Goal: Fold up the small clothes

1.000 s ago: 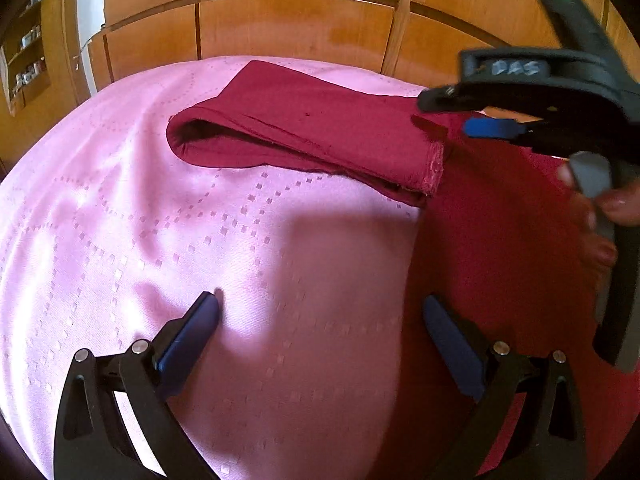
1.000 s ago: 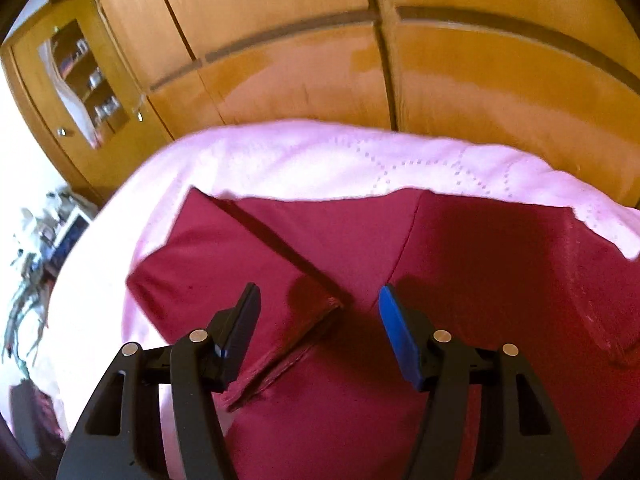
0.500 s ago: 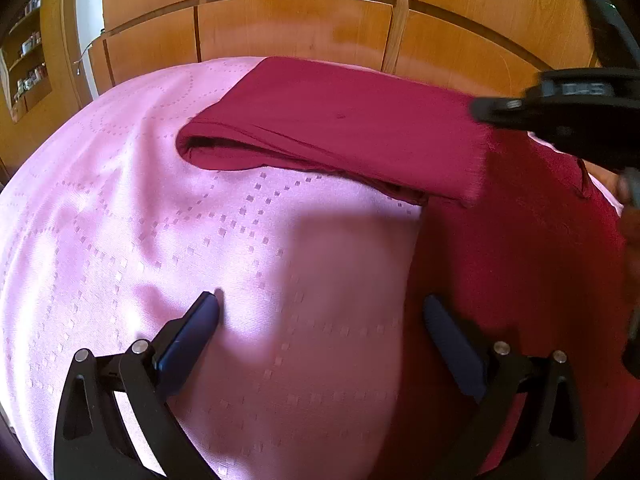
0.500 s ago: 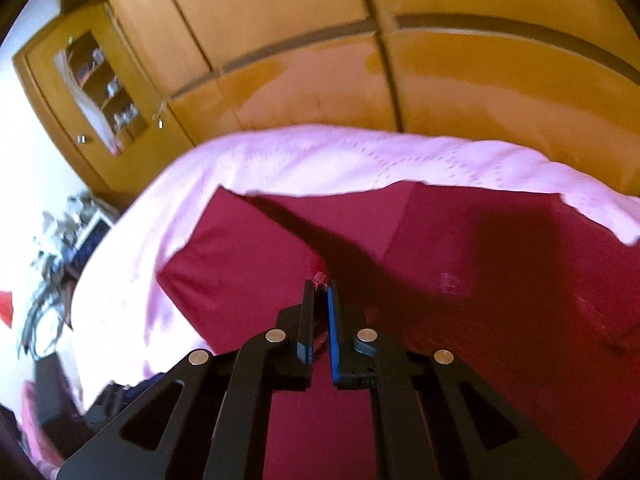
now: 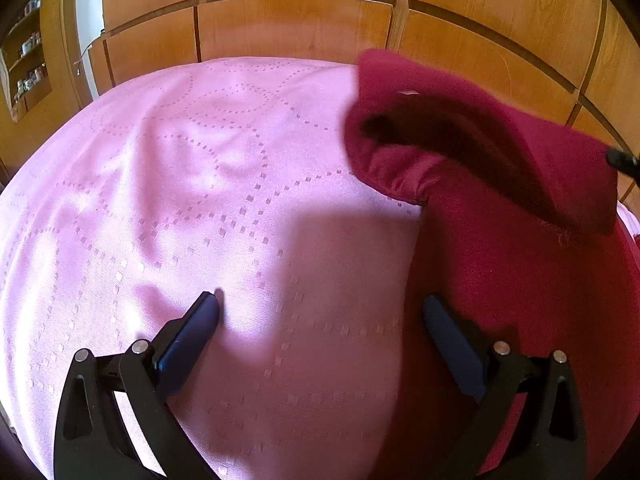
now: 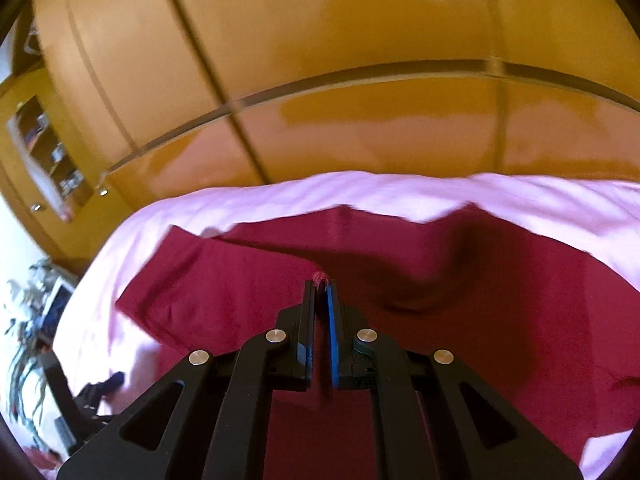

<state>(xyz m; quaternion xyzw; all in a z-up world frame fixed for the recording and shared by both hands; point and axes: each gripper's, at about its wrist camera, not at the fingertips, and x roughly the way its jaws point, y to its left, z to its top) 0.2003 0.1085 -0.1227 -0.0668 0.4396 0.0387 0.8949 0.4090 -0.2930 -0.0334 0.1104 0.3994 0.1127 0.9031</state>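
A dark red garment (image 5: 520, 264) lies on the pink bedspread (image 5: 200, 200) at the right. Its sleeve (image 5: 472, 148) is lifted off the bed and drawn over the body of the garment. My right gripper (image 6: 320, 286) is shut on the sleeve's hem, and a tuft of red cloth shows between the tips. The garment's body (image 6: 500, 300) spreads out below it. My left gripper (image 5: 320, 308) is open and empty, low over the bedspread, with its right finger (image 5: 452, 340) at the garment's left edge.
Wooden wardrobe doors (image 5: 296, 28) stand right behind the bed. A shelf niche (image 6: 44, 152) and some clutter (image 6: 36, 320) are at the left in the right wrist view.
My right gripper shut on the sleeve's hem, then lifted it and carried it to the right over the garment. The left gripper has stayed in place.
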